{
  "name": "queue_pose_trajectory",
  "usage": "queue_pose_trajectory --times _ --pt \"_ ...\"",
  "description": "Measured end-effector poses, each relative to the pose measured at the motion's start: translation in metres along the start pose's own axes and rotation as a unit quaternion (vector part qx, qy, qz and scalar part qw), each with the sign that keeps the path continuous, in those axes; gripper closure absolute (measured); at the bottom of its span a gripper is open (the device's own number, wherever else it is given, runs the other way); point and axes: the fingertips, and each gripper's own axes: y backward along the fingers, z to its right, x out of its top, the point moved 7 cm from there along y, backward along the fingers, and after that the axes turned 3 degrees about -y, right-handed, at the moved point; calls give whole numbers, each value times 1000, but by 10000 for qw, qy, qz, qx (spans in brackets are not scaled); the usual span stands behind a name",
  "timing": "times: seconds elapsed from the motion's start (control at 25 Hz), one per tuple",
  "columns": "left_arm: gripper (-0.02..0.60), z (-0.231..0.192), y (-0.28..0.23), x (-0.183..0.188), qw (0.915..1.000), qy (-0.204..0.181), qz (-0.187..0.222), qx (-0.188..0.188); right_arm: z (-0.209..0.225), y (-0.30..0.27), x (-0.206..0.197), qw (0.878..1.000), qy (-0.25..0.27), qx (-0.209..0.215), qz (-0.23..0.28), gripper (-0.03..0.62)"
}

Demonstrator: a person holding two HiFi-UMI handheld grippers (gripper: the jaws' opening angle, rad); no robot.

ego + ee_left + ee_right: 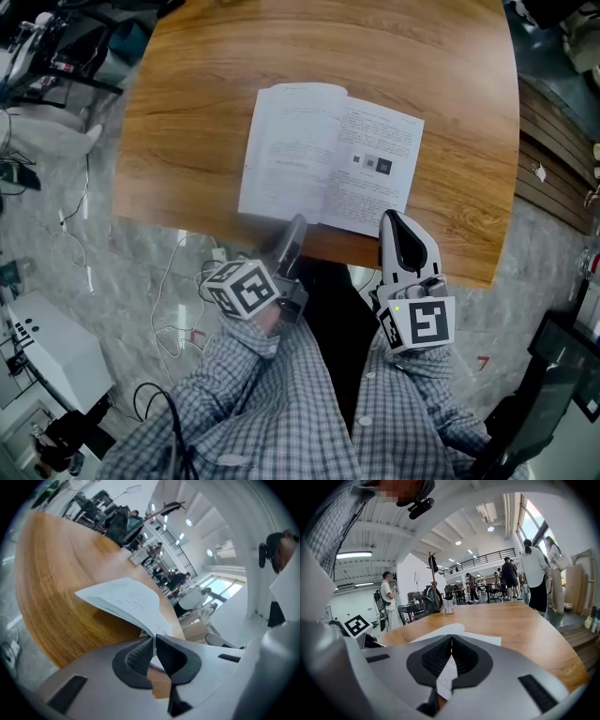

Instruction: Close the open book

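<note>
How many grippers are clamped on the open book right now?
2. The left gripper pinches the near edge of the left page of the open book; the right gripper pinches the near corner of its right page.

head view: steeply down on table (pixel 187 122)
left gripper view: low, rolled, close
right gripper view: low, level, close
shared: book (pixel 328 155)

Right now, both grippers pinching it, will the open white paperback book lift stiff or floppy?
Probably floppy: the white paperback book bows above the left gripper. Likely light: only thin pages sit in the right gripper. May slide on the wooden table.
</note>
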Motion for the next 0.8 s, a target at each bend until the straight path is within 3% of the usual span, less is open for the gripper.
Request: queue_pose_trajectory --times 0.2,0.4,0.8 --pt "552 15 -2 4 9892 -1310 -605 261 3 4 5 9999 46 -78 51 574" --pt "554 33 -9 1 9586 -2602 -1107 331 12 9 11 9996 82 -238 143 574" --pt "553 50 -20 -6 9090 -3810 -1627 466 27 23 14 9984 70 -526 205 574"
